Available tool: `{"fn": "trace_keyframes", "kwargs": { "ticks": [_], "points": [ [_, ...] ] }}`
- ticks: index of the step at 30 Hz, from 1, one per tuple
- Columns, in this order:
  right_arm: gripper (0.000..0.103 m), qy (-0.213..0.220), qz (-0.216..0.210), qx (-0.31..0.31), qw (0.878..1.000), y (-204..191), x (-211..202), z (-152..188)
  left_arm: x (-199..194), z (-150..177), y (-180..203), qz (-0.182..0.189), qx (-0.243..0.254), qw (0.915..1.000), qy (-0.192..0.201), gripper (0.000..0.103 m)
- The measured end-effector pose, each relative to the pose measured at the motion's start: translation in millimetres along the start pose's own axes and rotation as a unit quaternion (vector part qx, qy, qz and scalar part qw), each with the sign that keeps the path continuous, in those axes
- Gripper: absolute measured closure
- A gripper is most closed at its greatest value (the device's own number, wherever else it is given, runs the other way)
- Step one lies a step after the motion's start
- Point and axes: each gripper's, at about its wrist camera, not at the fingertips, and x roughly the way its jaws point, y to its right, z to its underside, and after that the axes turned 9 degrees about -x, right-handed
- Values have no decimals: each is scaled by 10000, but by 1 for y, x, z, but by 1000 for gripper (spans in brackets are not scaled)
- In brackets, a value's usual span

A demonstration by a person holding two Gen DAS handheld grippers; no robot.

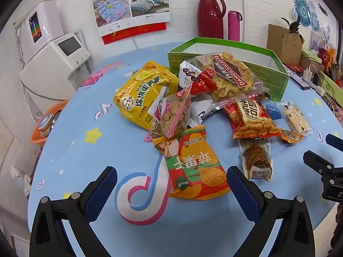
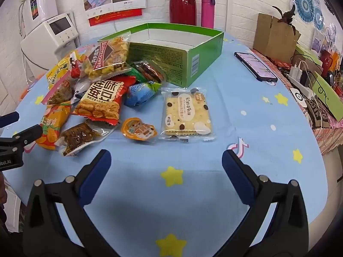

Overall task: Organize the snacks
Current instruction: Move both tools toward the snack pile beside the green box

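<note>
Several snack packets lie heaped on the blue tablecloth [image 2: 246,111] in front of an open green box [image 2: 193,49], which shows nothing inside. My left gripper [image 1: 171,184] is open, low over the cloth, just short of an orange-green packet [image 1: 193,165]. Beyond that packet lie a yellow bag [image 1: 141,94] and a clear Danco Galette bag [image 1: 231,75]. My right gripper [image 2: 166,162] is open with nothing between its fingers. A cracker packet [image 2: 186,113] and a small orange packet [image 2: 139,130] lie just ahead of it.
A phone [image 2: 255,66] lies on the cloth right of the green box [image 1: 227,49]. A red jug [image 2: 182,0] and a pink flask [image 2: 208,10] stand behind it. A cardboard box [image 2: 274,36] and cables crowd the right edge. A white appliance [image 1: 55,62] stands at the left.
</note>
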Motion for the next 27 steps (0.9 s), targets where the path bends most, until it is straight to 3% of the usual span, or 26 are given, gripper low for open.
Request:
{"fn": "trace_keyframes", "kwargs": {
  "ticks": [27],
  "points": [
    [0,-26,-59,10,10000,-2,3,1,1,3,-5,66,-96,9999,-3,0]
  ]
}}
